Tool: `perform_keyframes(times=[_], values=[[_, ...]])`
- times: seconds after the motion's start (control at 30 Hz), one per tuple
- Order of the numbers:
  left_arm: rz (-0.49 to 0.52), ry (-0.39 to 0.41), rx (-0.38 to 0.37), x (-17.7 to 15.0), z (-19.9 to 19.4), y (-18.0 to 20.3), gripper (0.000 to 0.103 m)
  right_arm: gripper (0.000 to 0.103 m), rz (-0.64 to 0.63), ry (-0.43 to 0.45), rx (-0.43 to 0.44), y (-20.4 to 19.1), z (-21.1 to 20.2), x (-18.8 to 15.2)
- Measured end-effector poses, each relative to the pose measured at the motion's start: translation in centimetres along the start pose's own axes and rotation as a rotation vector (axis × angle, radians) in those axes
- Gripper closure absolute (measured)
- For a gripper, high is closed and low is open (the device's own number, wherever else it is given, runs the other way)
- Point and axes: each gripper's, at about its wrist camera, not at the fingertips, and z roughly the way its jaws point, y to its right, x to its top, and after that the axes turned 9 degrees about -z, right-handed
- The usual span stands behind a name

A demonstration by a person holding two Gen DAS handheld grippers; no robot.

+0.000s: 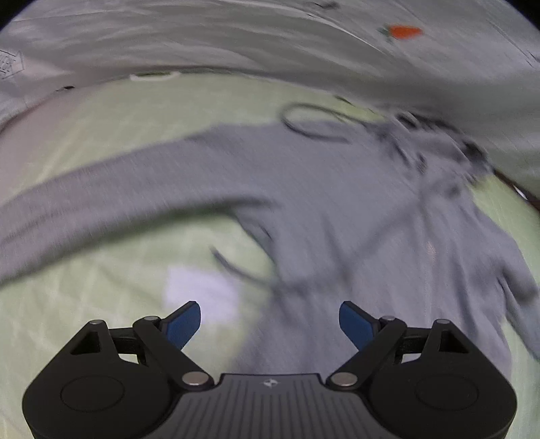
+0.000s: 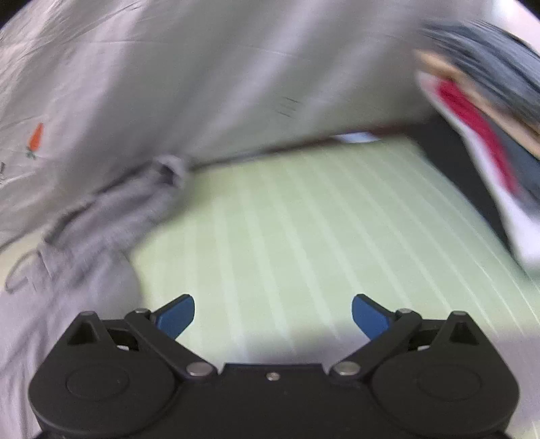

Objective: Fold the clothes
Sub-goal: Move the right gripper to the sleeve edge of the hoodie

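Note:
A grey long-sleeved top (image 1: pixel 337 202) lies spread on a pale green striped sheet (image 1: pixel 101 297), one sleeve stretched out to the left, its neckline at the far side. My left gripper (image 1: pixel 270 320) is open and empty, above the top's near edge. In the right wrist view the same grey top (image 2: pixel 84 229) lies bunched at the left, its sleeve end reaching toward a white quilt. My right gripper (image 2: pixel 273 314) is open and empty over the bare green sheet (image 2: pixel 303 219), to the right of the top. Both views are motion-blurred.
A white quilt with a small orange carrot print (image 1: pixel 403 32) lies along the far side, also in the right wrist view (image 2: pixel 236 67). A stack of folded clothes in dark blue, tan, red and white (image 2: pixel 489 118) sits at the right edge.

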Motion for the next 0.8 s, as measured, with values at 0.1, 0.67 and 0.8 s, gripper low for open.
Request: perform_keyframes(times=[0.1, 0.67, 0.8], values=[[0.036, -0.028, -0.006, -3.4, -0.7, 1.7, 0.014, 0.002, 0.061, -0.03, -0.044, 2.7, -1.8, -3.7], [0.027, -0.015, 0.126, -14.7, -2.9, 6.8, 0.007, 0.002, 0.066, -0.015, -0.249, 16.9, -1.9, -7.1], [0.056, -0.002, 0.182, -15.9, -2.3, 8.0, 0.003, 0.003, 0.104, -0.034, -0.259, 19.0, -0.1, -6.4]])
